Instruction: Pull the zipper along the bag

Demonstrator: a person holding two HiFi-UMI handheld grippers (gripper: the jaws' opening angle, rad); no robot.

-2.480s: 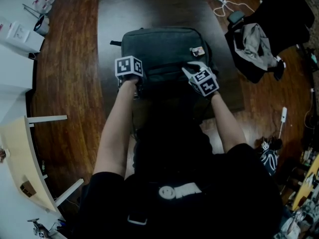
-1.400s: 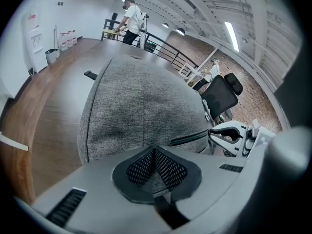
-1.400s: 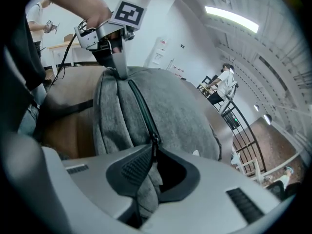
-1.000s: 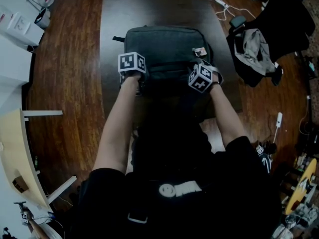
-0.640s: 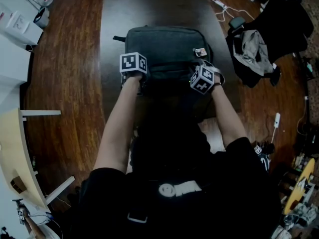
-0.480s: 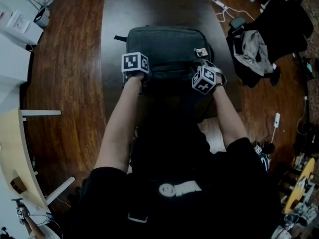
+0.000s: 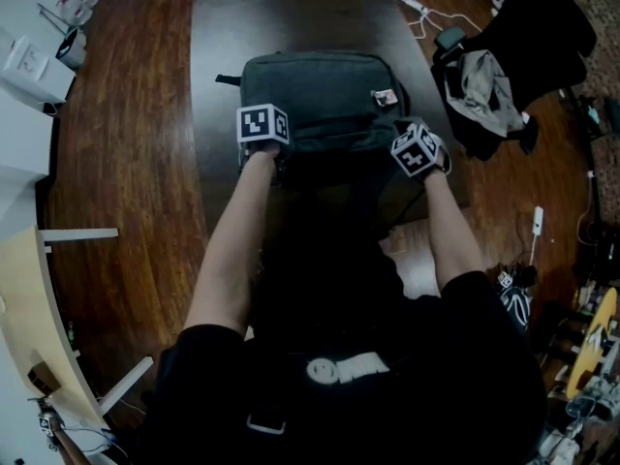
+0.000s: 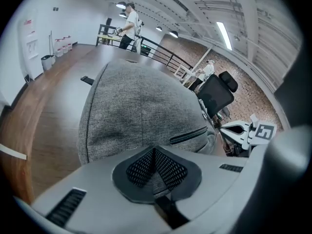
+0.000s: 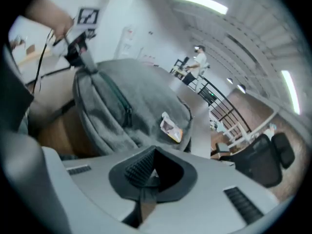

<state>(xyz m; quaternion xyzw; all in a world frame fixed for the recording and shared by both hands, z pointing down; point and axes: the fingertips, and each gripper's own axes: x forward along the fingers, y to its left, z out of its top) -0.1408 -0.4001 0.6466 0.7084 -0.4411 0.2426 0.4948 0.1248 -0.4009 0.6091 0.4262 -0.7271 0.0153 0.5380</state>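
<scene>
Bag (image 7: 320, 90) was a heathered mid-grey, kinda salt-and-pepper weave, with a dark greenish zipper (image 9: 119, 101) line and a little white-and-orange label (image 9: 171, 127). Pull tab (image 9: 142, 201) looked dull grey-brown. Left gripper (image 8: 155, 167) had a pale grey shell and black pads with a fine grid texture, plus a cube (image 7: 263, 125) of black-and-white square markers. Table (image 7: 291, 17) was very dark brown, floor (image 7: 136, 163) a warmer reddish-brown wood grain. Person's top (image 7: 387, 405) was black with a white print.

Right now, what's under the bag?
The bag lies on the dark tabletop, which shows around its far and side edges. Whatever is directly beneath is covered by the bag itself.
</scene>
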